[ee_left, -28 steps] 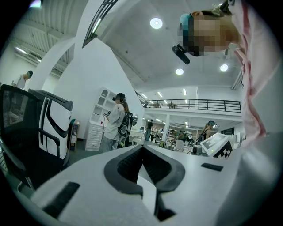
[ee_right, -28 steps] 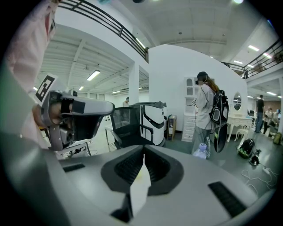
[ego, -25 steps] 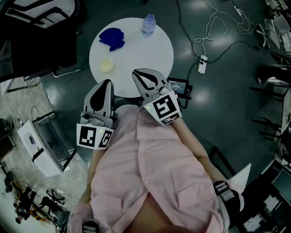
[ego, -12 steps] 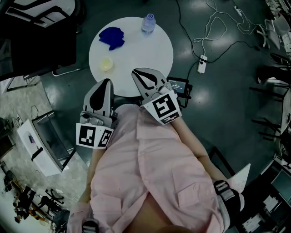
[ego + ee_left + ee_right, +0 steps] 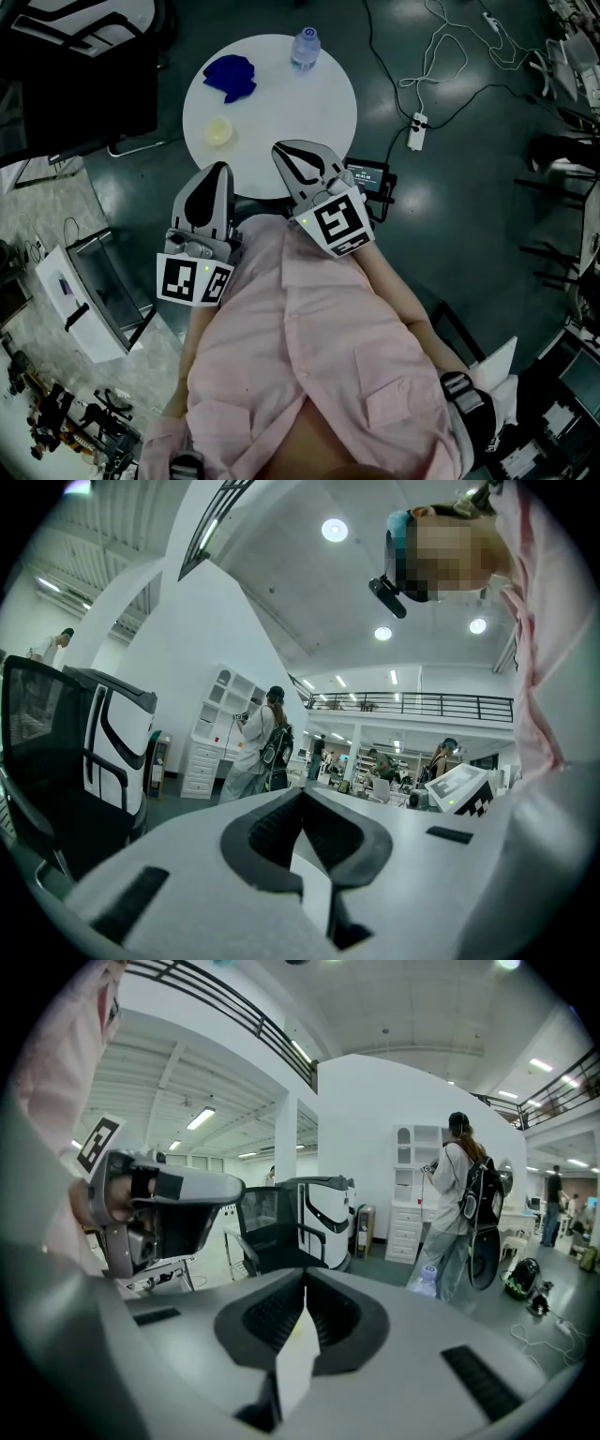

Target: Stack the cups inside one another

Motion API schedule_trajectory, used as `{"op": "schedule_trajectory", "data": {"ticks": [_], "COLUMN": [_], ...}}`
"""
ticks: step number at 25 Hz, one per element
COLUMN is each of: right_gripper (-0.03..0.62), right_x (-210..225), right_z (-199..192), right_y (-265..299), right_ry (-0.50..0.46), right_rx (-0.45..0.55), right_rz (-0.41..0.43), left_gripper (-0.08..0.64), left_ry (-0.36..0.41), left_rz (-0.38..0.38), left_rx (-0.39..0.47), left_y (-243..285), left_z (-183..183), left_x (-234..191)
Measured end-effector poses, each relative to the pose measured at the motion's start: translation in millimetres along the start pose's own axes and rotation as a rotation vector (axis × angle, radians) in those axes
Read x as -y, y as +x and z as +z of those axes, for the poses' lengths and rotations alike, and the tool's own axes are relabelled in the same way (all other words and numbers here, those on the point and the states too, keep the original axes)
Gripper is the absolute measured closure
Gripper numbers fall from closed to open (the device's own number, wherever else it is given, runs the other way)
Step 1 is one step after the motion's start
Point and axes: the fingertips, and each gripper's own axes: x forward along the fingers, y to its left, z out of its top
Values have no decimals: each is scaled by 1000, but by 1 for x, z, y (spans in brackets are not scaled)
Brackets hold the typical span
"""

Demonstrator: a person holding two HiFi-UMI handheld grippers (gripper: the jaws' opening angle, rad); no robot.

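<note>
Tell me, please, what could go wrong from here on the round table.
Both the left gripper and right gripper have their jaws shut; reaching that way might knock the pale yellow cup, which sits near the table edge. The water bottle by the far rim could tip.

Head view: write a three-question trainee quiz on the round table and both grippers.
1. True or false: the left gripper holds a cup.
2. Which thing on the round table lies nearest the grippers? A. bottle B. blue object C. pale yellow cup
3. Fill in: the right gripper has its jaws ____.
Key: 1 false; 2 C; 3 shut.
</note>
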Motion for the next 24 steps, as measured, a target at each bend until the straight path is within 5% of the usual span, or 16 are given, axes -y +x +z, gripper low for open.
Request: {"op": "schedule_trajectory", "data": {"ticks": [24], "right_gripper": [561], "right_x": [-6], "right_z": [-1], "right_y": [-6], "right_ry": [-12], "right_rx": [-3], "right_rz": [8], "left_gripper": [551], "left_ry": [-1], "left_rz": [5], "left_rx": [4], "left_y": [-6], "left_z": [0], "left_x": [6]}}
